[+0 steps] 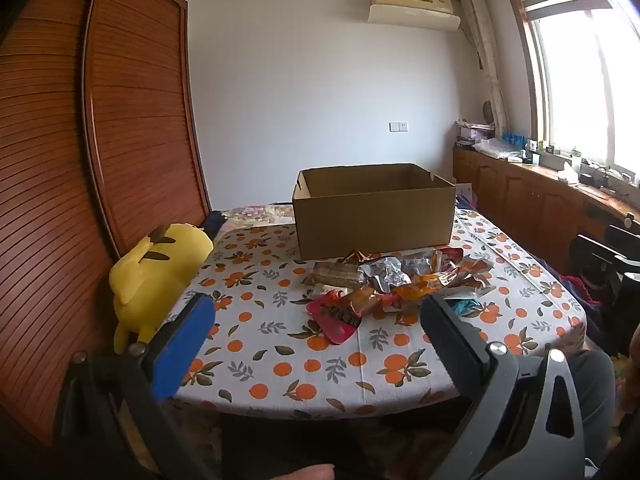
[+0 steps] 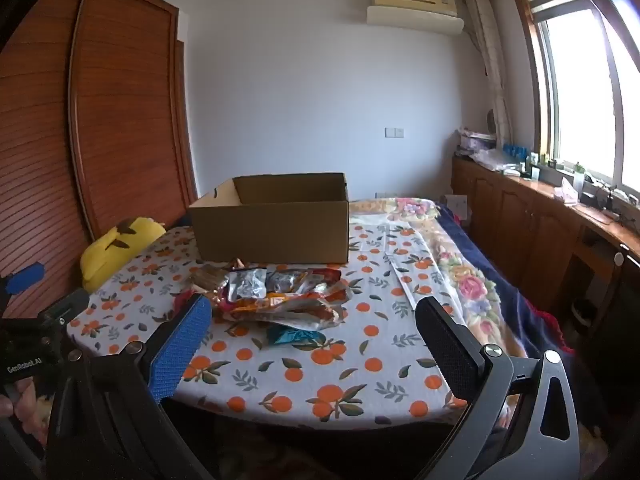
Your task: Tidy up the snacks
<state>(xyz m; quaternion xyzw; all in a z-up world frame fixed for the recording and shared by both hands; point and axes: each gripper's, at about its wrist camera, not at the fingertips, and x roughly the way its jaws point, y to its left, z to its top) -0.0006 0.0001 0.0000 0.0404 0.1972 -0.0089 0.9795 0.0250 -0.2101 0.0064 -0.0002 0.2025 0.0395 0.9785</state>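
Observation:
A heap of snack packets [image 1: 400, 282] [image 2: 280, 294] in red, orange and silver wrappers lies on the orange-print cloth [image 1: 320, 364] [image 2: 320, 372]. Behind the heap stands an open cardboard box [image 1: 374, 216] [image 2: 272, 224]; its floor is hidden. A red packet [image 1: 338, 316] lies nearest in the left wrist view, a teal one [image 2: 294, 336] nearest in the right wrist view. My left gripper [image 1: 316, 320] hovers open before the near edge, short of the heap, nothing between its fingers. My right gripper [image 2: 312, 320] is likewise open and holds nothing. The left gripper's body [image 2: 44, 320] shows at that view's left edge.
A yellow plush toy [image 1: 156, 276] [image 2: 116, 248] lies at the cloth's left edge against a wooden slatted wardrobe [image 1: 132, 120]. A flowered blanket [image 2: 468, 276] covers the right side. Wooden cabinets with clutter [image 2: 540, 208] run along the window wall.

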